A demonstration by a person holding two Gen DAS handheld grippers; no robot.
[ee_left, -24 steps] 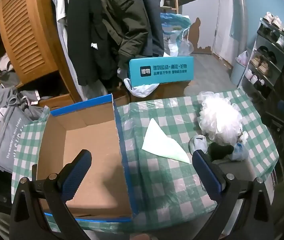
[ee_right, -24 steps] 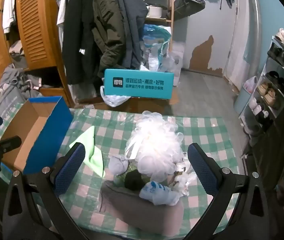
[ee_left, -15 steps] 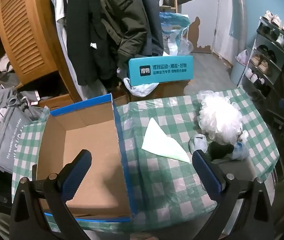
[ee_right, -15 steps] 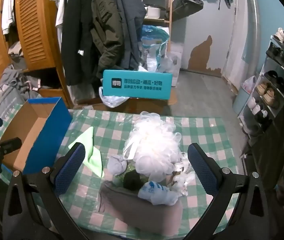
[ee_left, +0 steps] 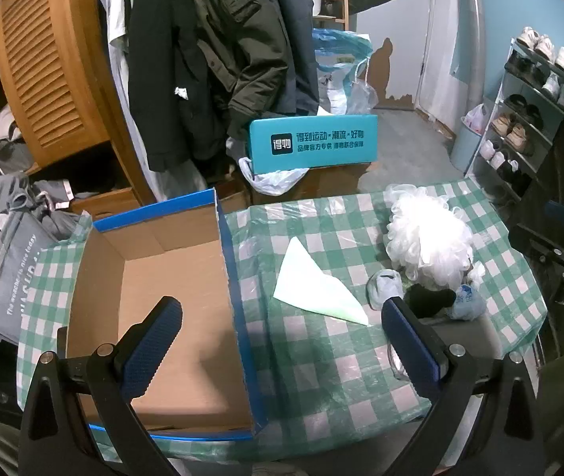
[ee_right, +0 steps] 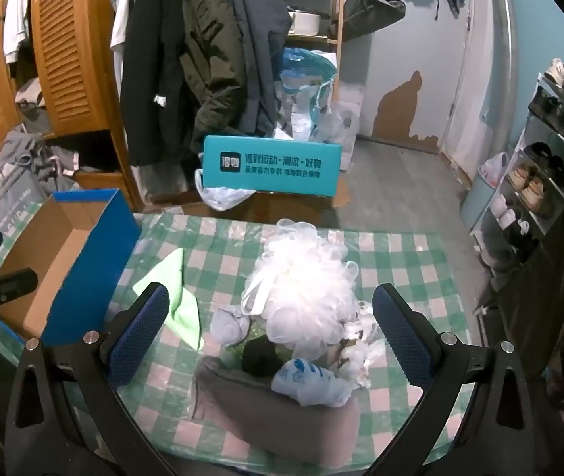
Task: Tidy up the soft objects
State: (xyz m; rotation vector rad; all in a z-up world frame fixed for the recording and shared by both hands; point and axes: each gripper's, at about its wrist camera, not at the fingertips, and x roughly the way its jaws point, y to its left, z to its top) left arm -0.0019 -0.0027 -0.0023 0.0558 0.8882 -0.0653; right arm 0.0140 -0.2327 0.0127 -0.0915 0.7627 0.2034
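Observation:
An open blue cardboard box [ee_left: 170, 301] stands empty on the left of the green checked table [ee_left: 321, 365]; it also shows in the right wrist view [ee_right: 67, 254]. A pale green cloth [ee_left: 313, 285] lies flat beside it. A pile of soft things lies to the right: a white mesh bath puff [ee_right: 301, 293], a grey sock ball [ee_right: 228, 323], a black ball [ee_right: 260, 357], a light blue bundle [ee_right: 309, 380] and a grey-brown cloth [ee_right: 274, 420]. My left gripper [ee_left: 278, 341] is open and empty over the box's right wall. My right gripper [ee_right: 270, 333] is open and empty above the pile.
A teal box with white lettering [ee_right: 272, 166] stands behind the table on cartons. Coats [ee_left: 210, 51] hang on a wooden wardrobe [ee_left: 55, 75] at the back. A shoe rack [ee_right: 551, 158] stands at the right. A heap of grey clothes [ee_left: 8, 246] lies left of the table.
Both views have shifted only slightly; the right gripper has crept a little nearer the pile. Both grippers stay open and nothing on the table has moved.

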